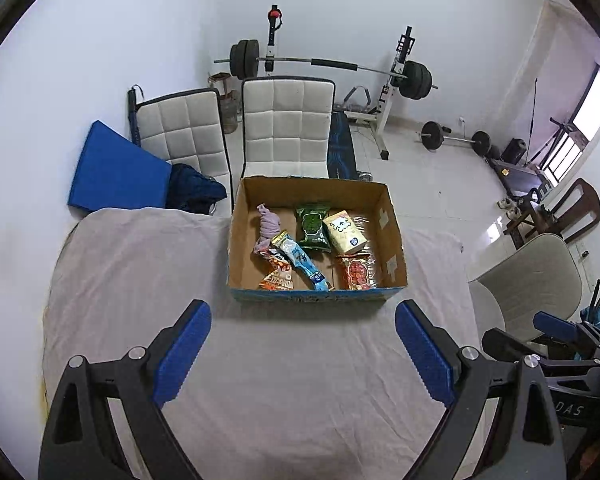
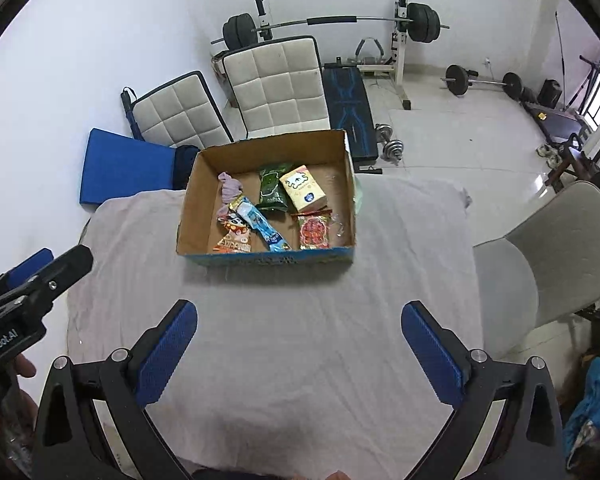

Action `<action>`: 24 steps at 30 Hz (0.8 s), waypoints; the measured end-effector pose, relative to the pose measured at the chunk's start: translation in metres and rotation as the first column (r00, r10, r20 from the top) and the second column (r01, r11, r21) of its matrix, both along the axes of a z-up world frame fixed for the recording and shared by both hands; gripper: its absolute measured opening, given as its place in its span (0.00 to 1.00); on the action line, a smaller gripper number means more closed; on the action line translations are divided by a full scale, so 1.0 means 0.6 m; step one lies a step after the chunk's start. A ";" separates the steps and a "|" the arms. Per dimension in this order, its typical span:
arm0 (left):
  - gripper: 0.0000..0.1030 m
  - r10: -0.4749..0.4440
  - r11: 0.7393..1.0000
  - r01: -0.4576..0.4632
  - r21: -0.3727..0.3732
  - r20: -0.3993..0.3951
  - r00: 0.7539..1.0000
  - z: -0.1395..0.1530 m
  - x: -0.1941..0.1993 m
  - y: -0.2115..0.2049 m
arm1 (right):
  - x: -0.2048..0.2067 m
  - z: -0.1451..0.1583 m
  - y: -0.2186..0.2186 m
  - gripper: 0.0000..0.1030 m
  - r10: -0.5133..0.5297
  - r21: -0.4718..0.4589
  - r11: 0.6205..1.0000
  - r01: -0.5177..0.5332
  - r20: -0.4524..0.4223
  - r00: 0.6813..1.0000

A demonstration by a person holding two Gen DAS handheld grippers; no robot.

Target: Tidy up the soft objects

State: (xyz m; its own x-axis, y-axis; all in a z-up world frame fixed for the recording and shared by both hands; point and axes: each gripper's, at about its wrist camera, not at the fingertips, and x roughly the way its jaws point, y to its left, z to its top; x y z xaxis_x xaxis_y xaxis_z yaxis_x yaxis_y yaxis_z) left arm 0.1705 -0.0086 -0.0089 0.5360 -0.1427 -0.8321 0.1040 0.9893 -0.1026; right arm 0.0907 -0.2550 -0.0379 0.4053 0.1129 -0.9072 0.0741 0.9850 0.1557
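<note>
Box: cardboard box (image 1: 392, 236) holds snack packets (image 1: 312, 226) and lilac cloth (image 1: 269, 227).
Desk: cloth-covered desk (image 1: 300, 360) bare; task looks finished.
Tools: left tool (image 1: 303, 354), right tool (image 2: 300, 354) both wide, holding nothing.

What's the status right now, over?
Left gripper and right gripper open, empty. Soft packets and purple cloth in cardboard box. Nothing in the way.

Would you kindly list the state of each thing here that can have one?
Left gripper: open, empty.
Right gripper: open, empty.
Cardboard box: open-topped, on the table.
Purple cloth: bunched, inside box.
Green packet: lying in box.
Red packet: lying flat in box.
</note>
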 end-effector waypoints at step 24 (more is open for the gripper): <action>0.92 0.078 0.995 -0.084 0.049 0.122 0.989 0.053 -0.045 0.003 | -0.040 0.102 0.008 1.00 0.021 -0.079 0.997 -0.011 0.124 0.992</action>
